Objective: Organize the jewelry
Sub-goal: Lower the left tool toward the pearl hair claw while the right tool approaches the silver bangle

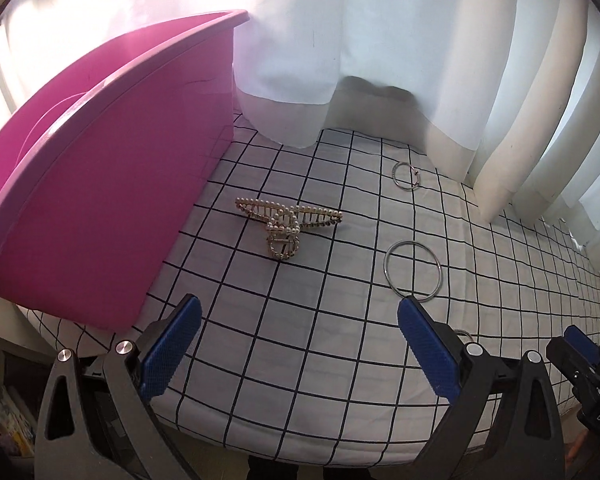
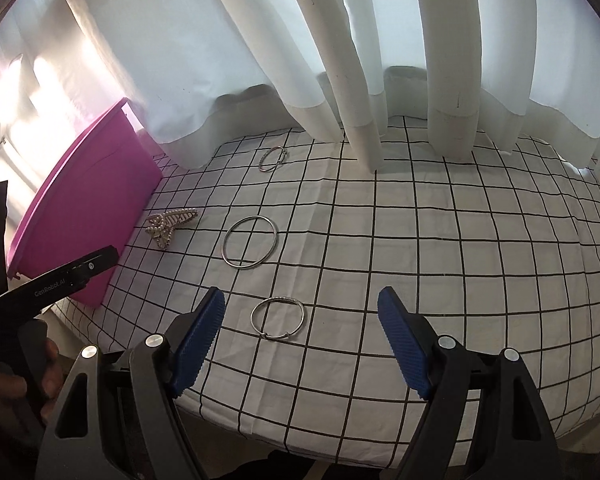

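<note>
- Your left gripper [image 1: 300, 344] is spread wide and carries nothing; it hangs above the bed's near edge, facing the pearl hair claw [image 1: 286, 226].
- Your right gripper [image 2: 300, 340] is likewise spread and empty, with the small clasp bangle [image 2: 278, 317] lying on the cover between its blue pads [image 2: 198, 344], untouched.
- Four pieces lie loose on the cover: the pearl hair claw just beside the pink bin [image 1: 92, 184], the large plain bangle [image 1: 413, 270] near the middle, the small clasp bangle nearest you, and a far bangle [image 2: 273, 158] close to the curtain hem.
- Judgement: the task looks barely begun. What can be seen of the bin's inside shows no jewelry; its floor is mostly hidden, so that is unconfirmed. All four pieces seemingly remain to be moved.
- Surface: a white quilted bed cover [image 2: 420, 280] with a black grid, soft and slightly rumpled.
- Room: white curtains [image 2: 340, 60] hang onto the far edge, brightly backlit by daylight.
</note>
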`<action>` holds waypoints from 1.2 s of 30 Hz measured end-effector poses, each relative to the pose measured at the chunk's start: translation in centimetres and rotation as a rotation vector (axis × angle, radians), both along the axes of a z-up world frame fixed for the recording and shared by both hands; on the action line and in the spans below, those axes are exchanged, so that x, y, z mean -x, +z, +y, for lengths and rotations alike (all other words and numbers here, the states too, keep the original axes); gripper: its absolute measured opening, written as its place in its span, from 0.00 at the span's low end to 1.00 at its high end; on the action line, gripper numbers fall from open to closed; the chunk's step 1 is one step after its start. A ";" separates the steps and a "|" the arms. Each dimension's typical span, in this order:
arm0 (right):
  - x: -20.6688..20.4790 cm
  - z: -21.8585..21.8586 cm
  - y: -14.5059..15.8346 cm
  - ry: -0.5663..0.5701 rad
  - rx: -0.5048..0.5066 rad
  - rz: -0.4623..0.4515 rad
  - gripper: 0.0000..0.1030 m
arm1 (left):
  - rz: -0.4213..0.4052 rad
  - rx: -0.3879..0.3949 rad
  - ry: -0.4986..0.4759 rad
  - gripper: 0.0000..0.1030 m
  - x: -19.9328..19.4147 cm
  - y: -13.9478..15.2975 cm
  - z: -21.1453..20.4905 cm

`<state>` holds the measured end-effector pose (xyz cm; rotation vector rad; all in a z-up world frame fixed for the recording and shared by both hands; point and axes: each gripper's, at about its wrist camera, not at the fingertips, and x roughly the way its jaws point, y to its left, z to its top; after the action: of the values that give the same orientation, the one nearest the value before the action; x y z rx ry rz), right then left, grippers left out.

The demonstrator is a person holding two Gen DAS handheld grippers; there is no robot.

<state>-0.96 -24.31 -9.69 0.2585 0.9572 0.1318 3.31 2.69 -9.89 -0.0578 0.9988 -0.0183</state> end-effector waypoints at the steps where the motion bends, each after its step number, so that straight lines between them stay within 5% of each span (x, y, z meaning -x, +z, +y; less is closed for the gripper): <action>1: 0.1 0.3 -0.2 -0.020 0.003 -0.001 0.73 | 0.004 0.006 -0.017 0.94 -0.4 -0.3 0.2; 11: 1.0 2.9 -2.6 -0.158 0.018 0.011 0.73 | -0.005 0.005 -0.107 0.94 -3.6 -2.5 1.8; 36: -0.7 5.7 -8.3 -0.138 0.103 -0.070 0.73 | -0.069 0.019 -0.109 0.94 -7.7 -8.3 2.1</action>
<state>-0.21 -18.59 -17.95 0.2230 0.8708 -0.0351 11.04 4.84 -18.16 -0.0195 0.9320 -0.1286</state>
